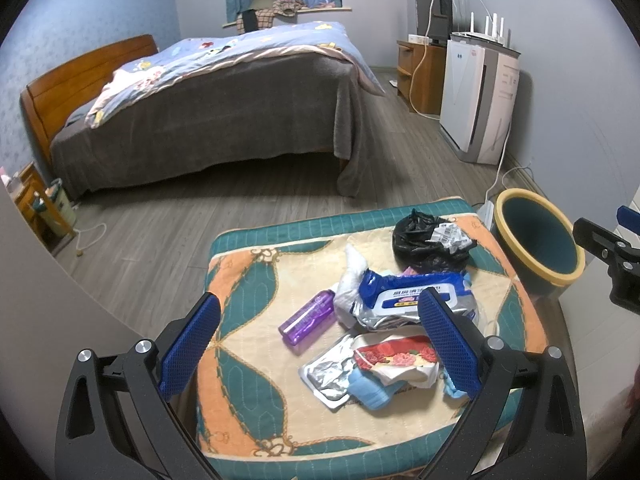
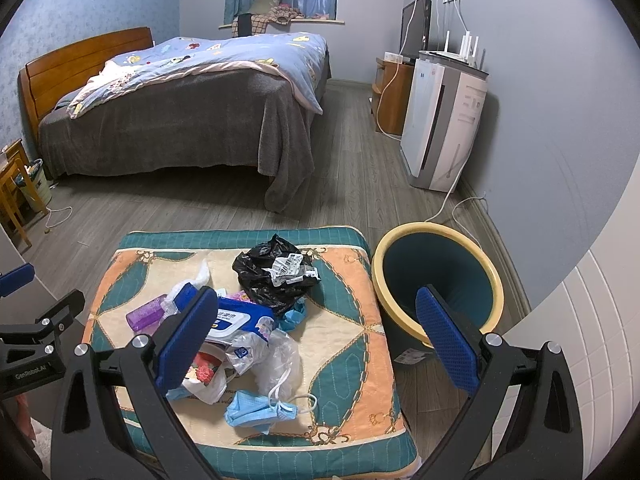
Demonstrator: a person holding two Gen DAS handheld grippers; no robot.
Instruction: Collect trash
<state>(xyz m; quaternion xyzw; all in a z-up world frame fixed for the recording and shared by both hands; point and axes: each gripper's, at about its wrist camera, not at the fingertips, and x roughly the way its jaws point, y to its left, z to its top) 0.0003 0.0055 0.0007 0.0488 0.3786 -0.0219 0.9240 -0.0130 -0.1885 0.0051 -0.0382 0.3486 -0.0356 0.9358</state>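
We find both grippers hovering above the litter with their blue-padded jaws spread wide and nothing between them.

The trash lies heaped on a quilted teal, orange and cream cushion (image 2: 352, 344) in the lower centre of both views. In the heap we note a crumpled black plastic bag (image 2: 266, 276) at the far side, a blue and white wet-wipe packet (image 1: 416, 292), a translucent purple plastic bottle (image 1: 308, 316), a flat silver foil sachet (image 1: 326, 376) and a light blue face mask (image 2: 256, 408) at the near edge.

The receptacle, a round teal bin with a yellow rim (image 2: 436, 280), stands on the floor just beside the cushion's right edge, at centre right of the right wrist view.

The deciding relation, in our judgement, is this. The right gripper (image 2: 316, 344) straddles the cushion's right half, its right pad overlapping the bin's mouth in the frame, so it is the nearer to the bin. The face mask lies below and left of its centre line, long axis running left to right.

The left gripper (image 1: 320, 344) frames the purple bottle and foil sachet. The bottle's long axis runs from lower left to upper right, skew to the jaw gap.

We judge that no item has yet been taken up; the bin's visible interior appears bare.
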